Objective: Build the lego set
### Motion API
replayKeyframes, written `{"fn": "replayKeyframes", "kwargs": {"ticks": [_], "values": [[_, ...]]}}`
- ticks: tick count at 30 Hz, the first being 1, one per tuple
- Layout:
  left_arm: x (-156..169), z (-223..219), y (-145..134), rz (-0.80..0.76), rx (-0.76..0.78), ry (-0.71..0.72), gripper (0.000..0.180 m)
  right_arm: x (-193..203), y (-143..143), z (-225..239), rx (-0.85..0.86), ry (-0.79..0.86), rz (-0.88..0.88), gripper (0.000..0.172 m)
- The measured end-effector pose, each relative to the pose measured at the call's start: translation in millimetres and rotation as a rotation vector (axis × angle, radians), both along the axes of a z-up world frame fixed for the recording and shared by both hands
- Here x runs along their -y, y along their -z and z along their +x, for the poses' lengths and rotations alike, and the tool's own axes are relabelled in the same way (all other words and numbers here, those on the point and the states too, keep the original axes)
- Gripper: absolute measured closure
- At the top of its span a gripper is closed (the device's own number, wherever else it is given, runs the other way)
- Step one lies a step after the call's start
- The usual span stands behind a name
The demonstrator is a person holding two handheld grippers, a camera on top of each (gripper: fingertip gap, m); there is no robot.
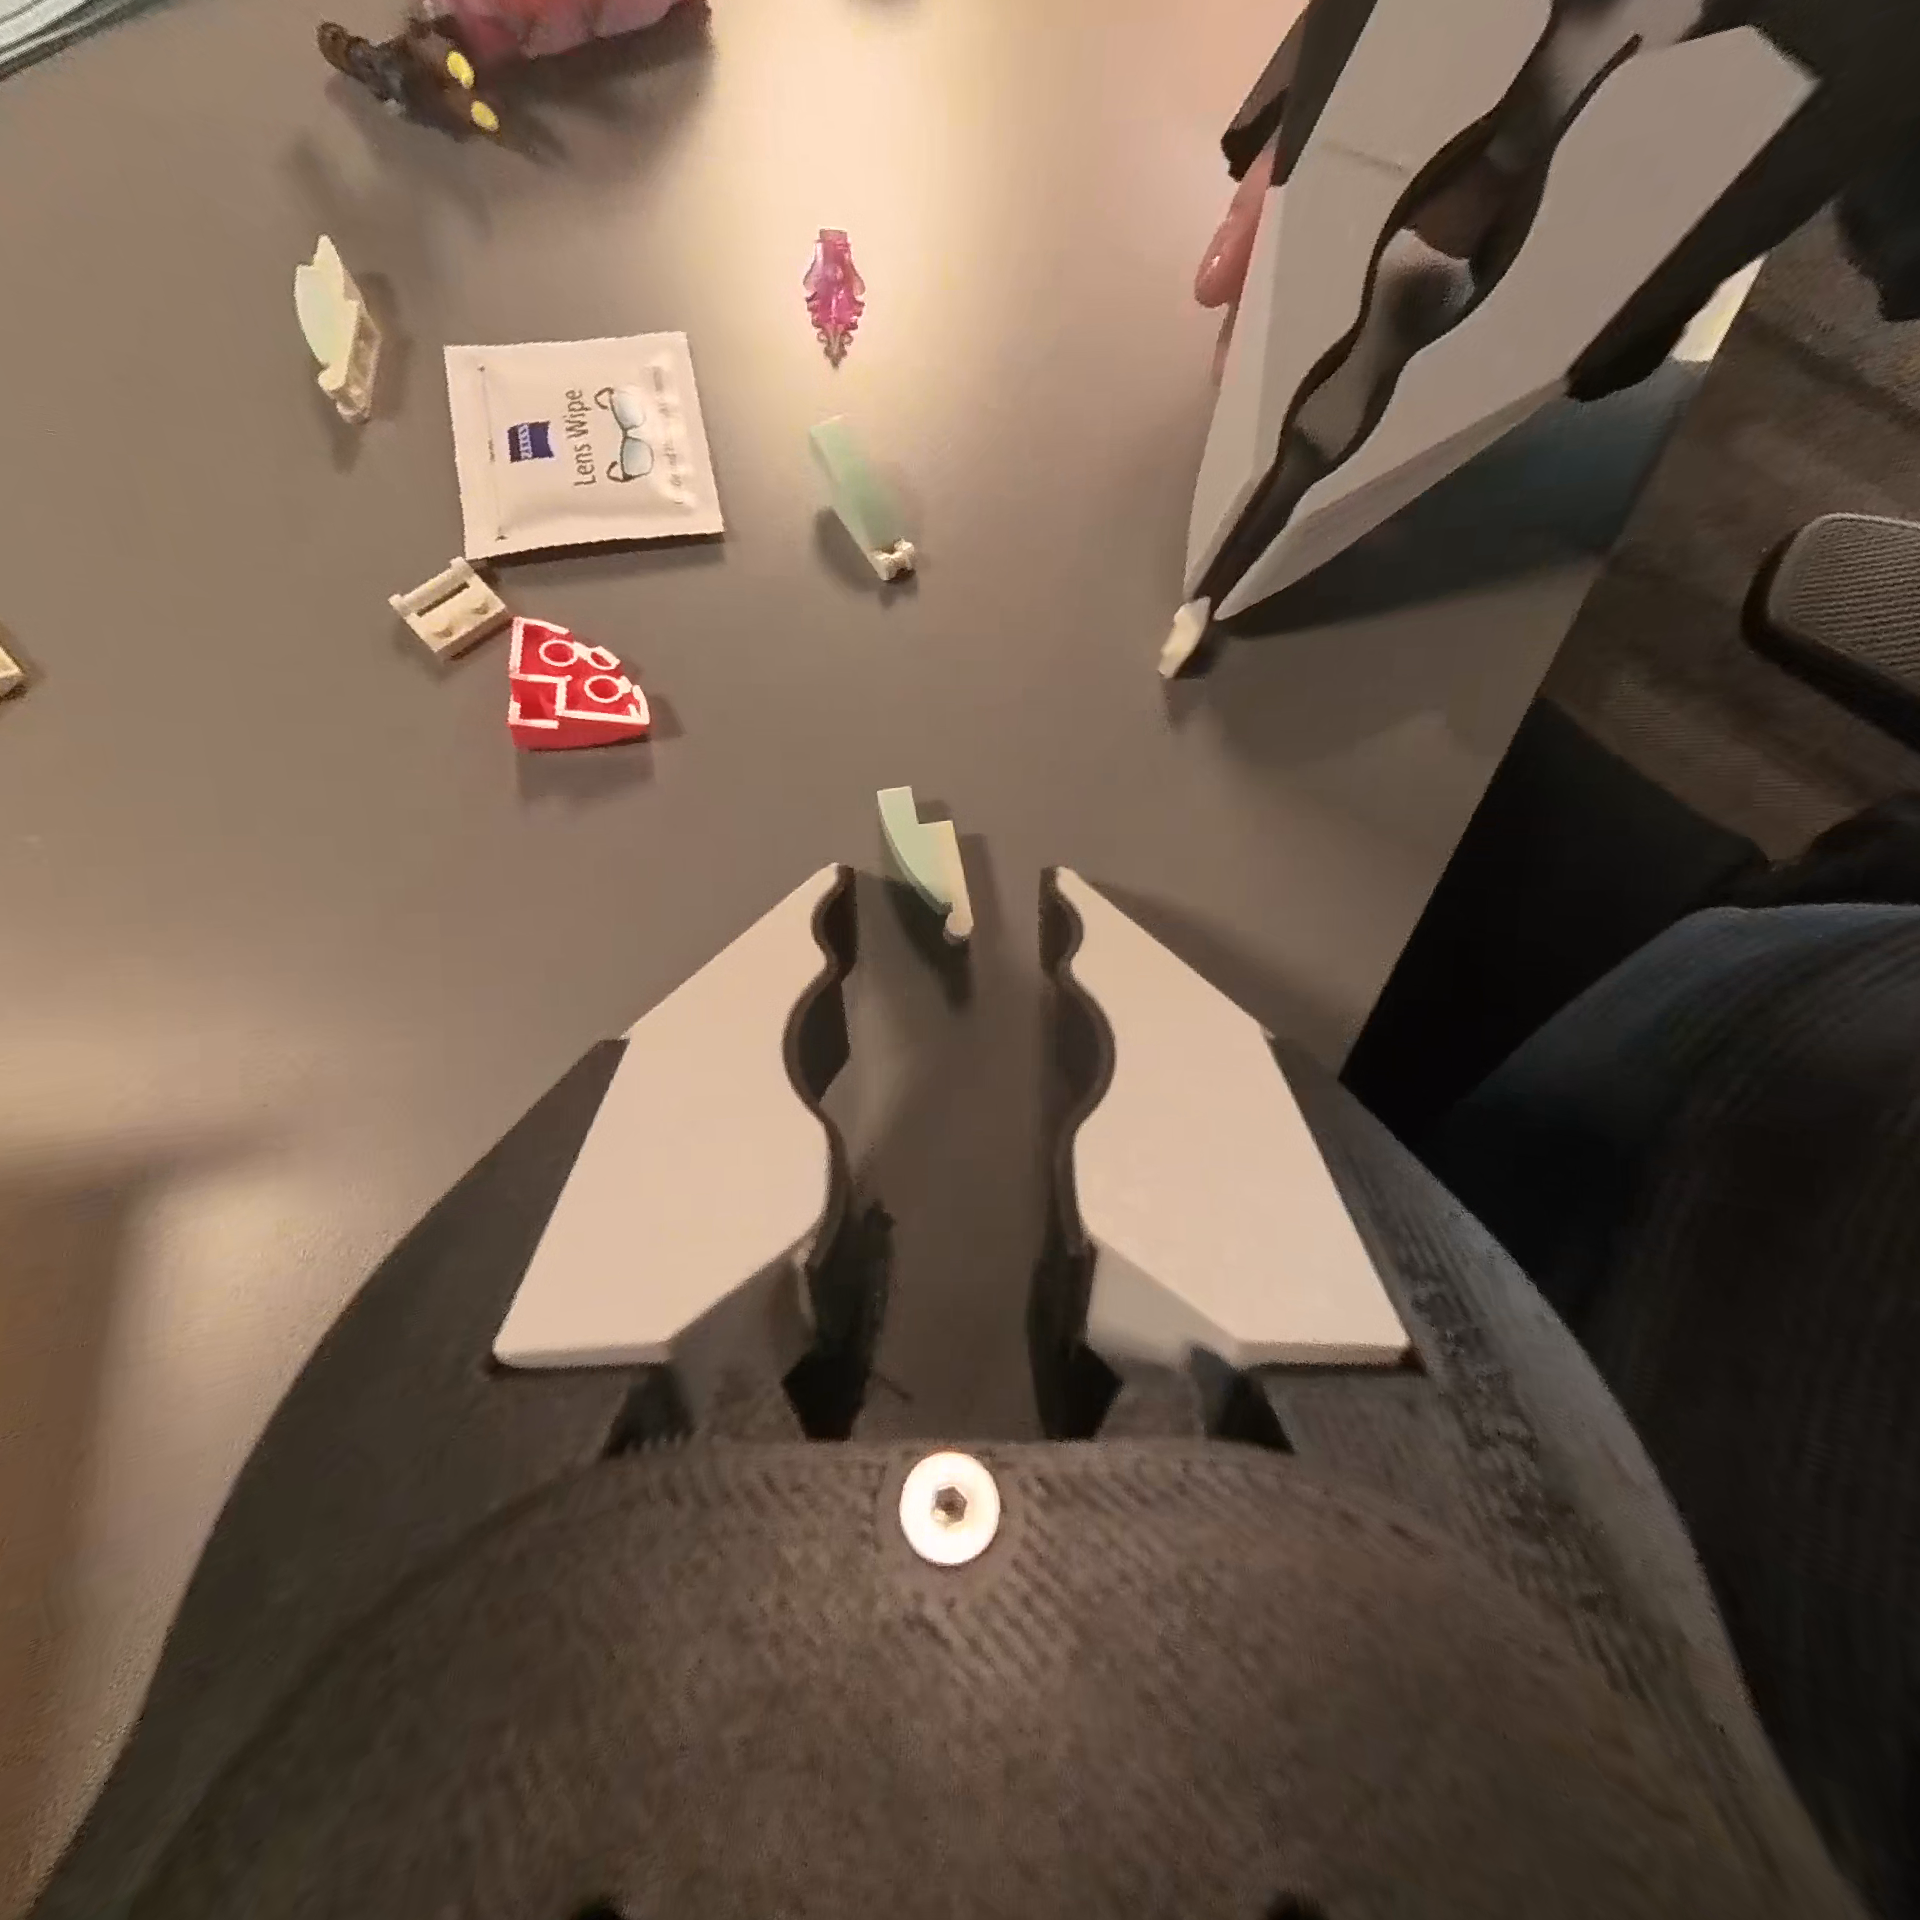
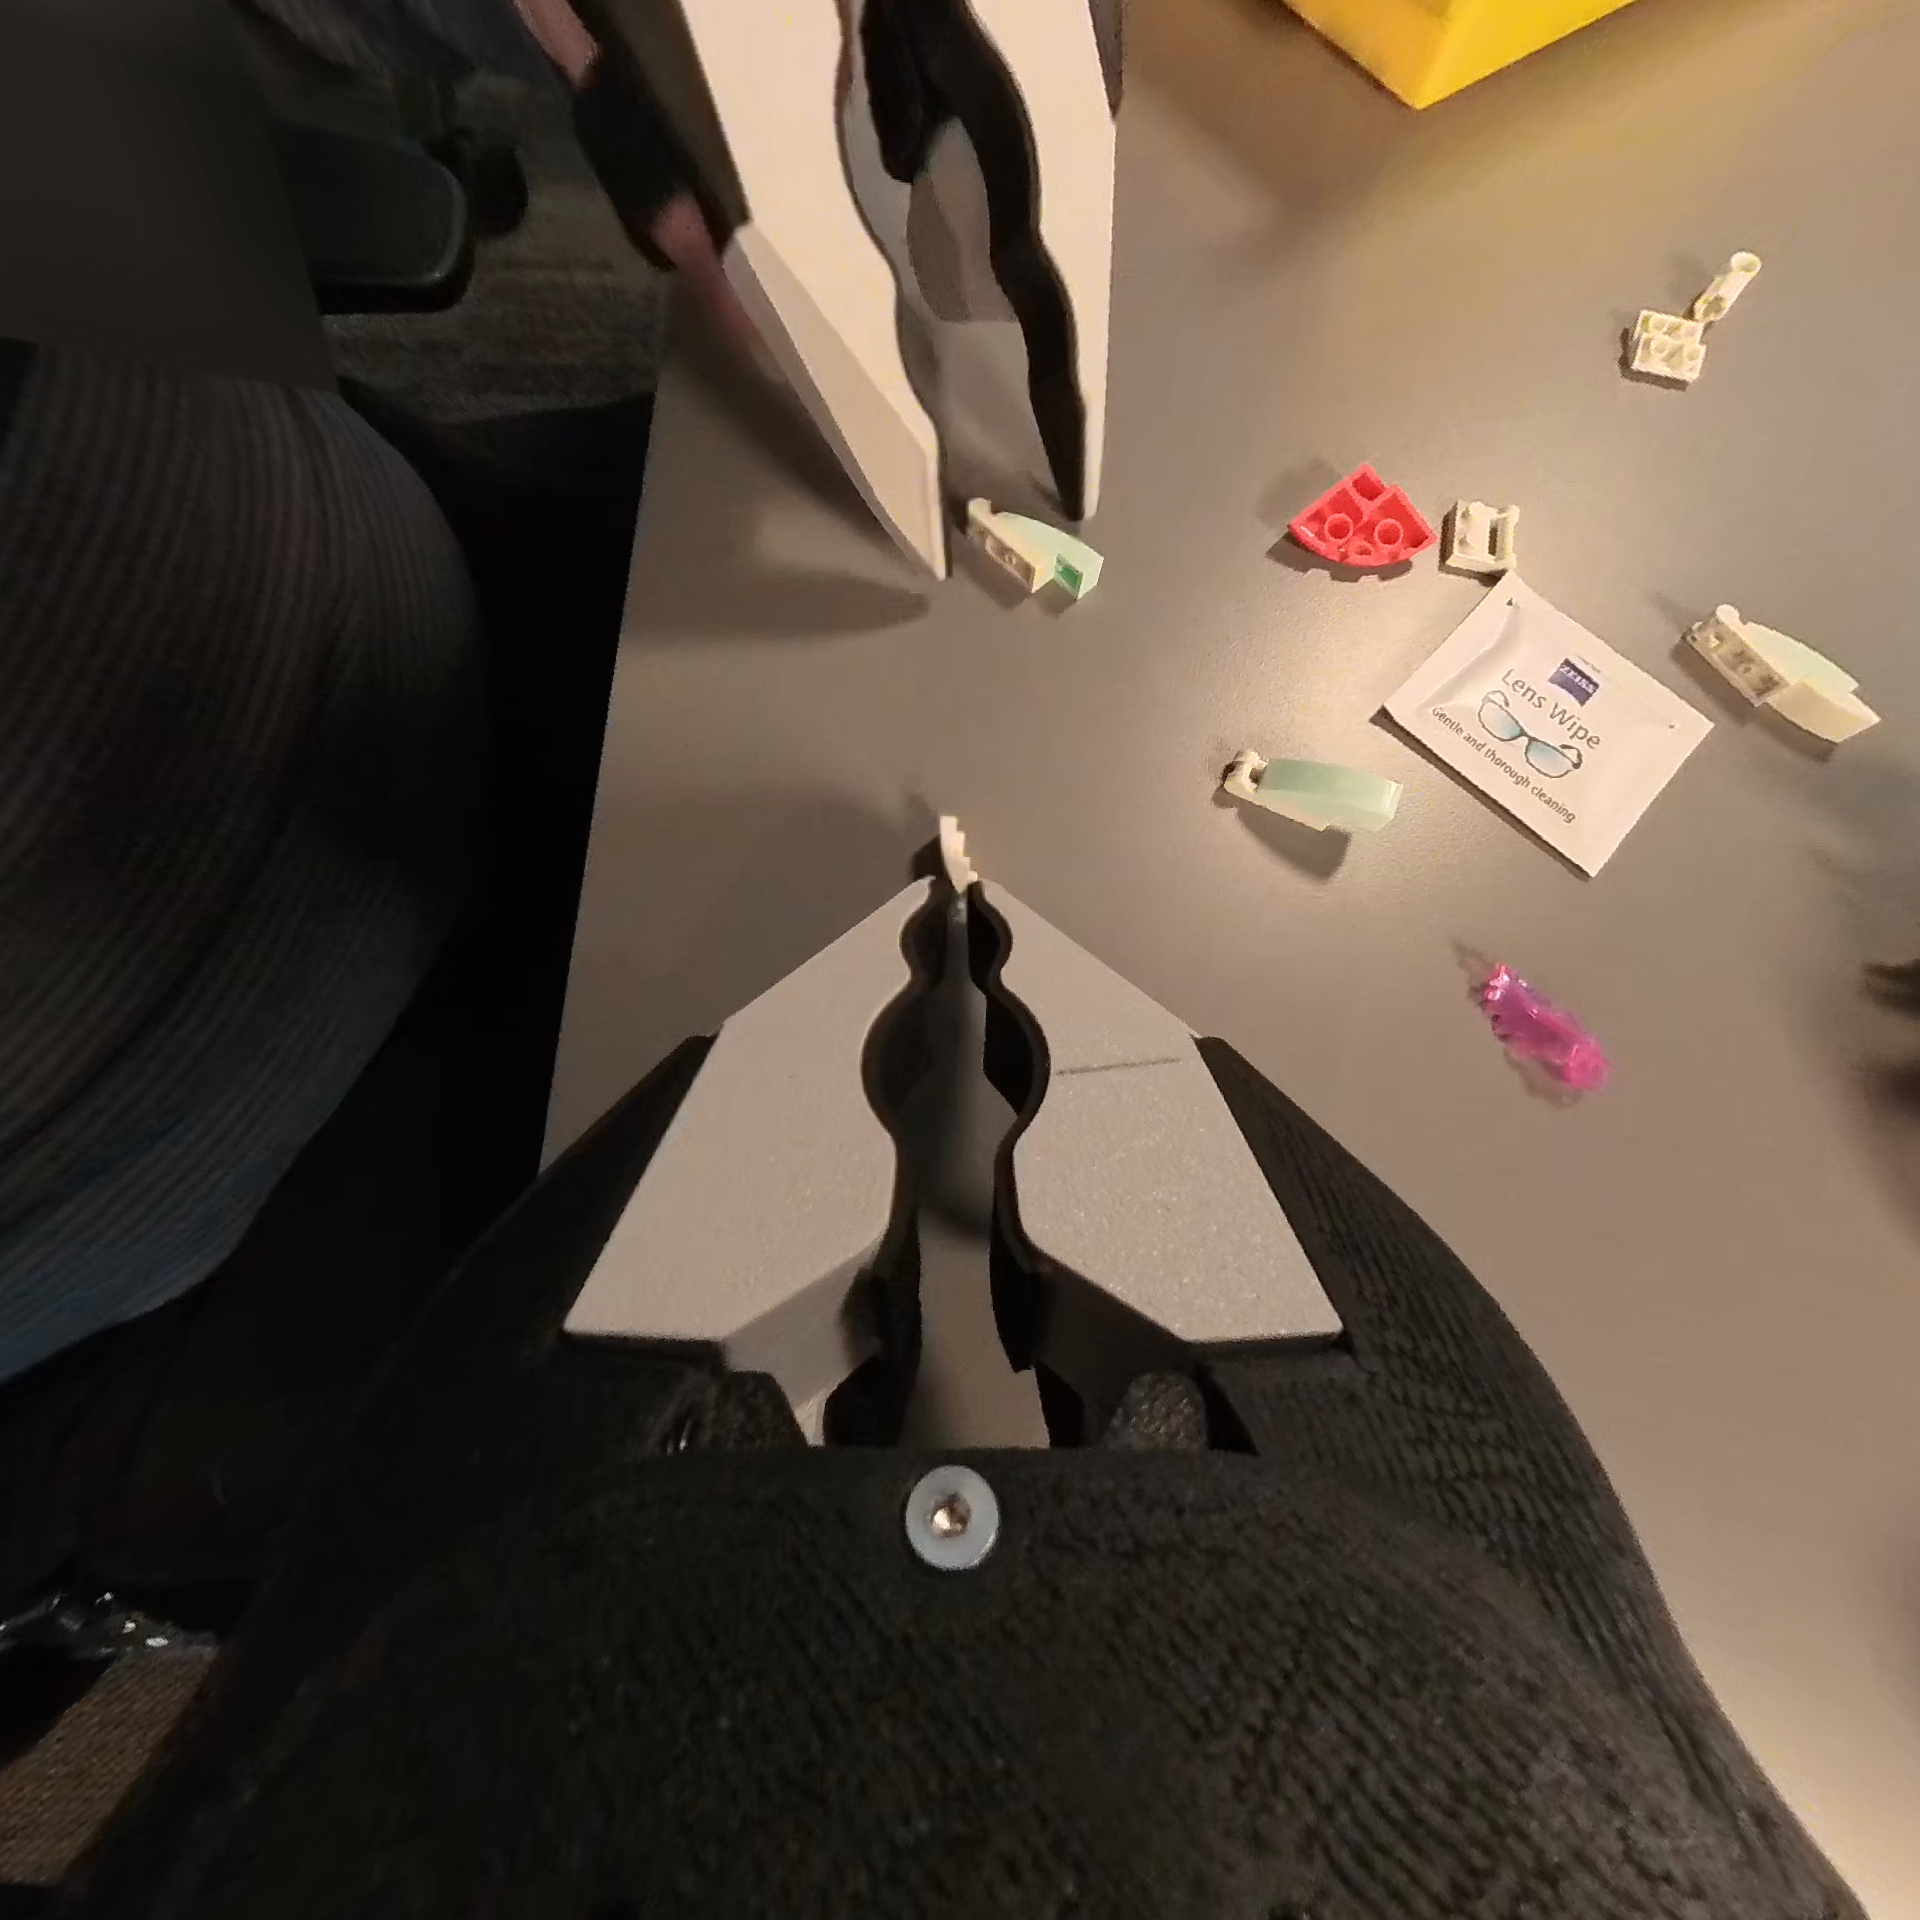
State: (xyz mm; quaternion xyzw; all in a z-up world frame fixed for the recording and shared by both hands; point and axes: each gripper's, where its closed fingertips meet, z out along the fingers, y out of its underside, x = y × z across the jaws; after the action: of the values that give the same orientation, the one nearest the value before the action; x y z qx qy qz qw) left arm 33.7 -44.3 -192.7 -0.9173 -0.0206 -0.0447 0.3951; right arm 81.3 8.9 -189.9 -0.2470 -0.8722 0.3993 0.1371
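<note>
Your left tongs (image 1: 948, 883) stand narrowly parted with nothing pressed between them: the pale green curved brick piece (image 1: 923, 871) sits on the grey worktop (image 1: 1039, 675) in the gap at the tips, clear of both pads, a little closer to the left-hand fingertip (image 1: 831, 894) than to the other. Its long axis runs nearly along the line of the fingers, slightly slanted, with the small cream clip end pointing back toward you. Your right tongs (image 2: 954, 883) are closed on a small cream toothed piece (image 2: 957, 854), which sticks out past the tips just above the worktop, close to its near edge. So the left tongs are the nearer of the 2 to the green piece; the right tongs are well apart from it, off to the right. Farther out lie a red quarter-round brick (image 1: 577, 686), a cream hinge plate (image 1: 447, 613), a white sachet (image 1: 582, 447), a second green curved piece (image 1: 857, 488) and a translucent pink piece (image 1: 834, 291).
</note>
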Motion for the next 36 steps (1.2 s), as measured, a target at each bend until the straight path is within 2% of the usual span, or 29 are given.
{"fn": "replayKeyframes", "kwargs": {"ticks": [6, 9, 16, 20, 36], "values": [[-2.6, -3.0, 2.1, -0.011, -0.056, 0.004, 0.155, -2.2, -0.9, 1.0, -0.001, 0.009, 0.004, 0.163], [-4.1, 1.0, 2.6, -0.025, -0.062, 0.038, 0.170, -3.2, -1.4, 1.0, -0.013, 0.015, 0.003, 0.159], [-19.1, 21.2, 3.0, -0.044, -0.103, 0.225, 0.172, 2.8, -2.3, -0.8, -0.058, 0.000, 0.011, 0.147], [-32.6, 29.1, 3.3, -0.039, -0.070, 0.304, 0.171, 5.4, -0.5, -2.7, -0.063, -0.011, 0.021, 0.147], [-43.2, 41.8, 3.3, -0.064, -0.041, 0.409, 0.172, 6.0, 1.7, -8.7, -0.067, -0.059, 0.071, 0.151]]}}
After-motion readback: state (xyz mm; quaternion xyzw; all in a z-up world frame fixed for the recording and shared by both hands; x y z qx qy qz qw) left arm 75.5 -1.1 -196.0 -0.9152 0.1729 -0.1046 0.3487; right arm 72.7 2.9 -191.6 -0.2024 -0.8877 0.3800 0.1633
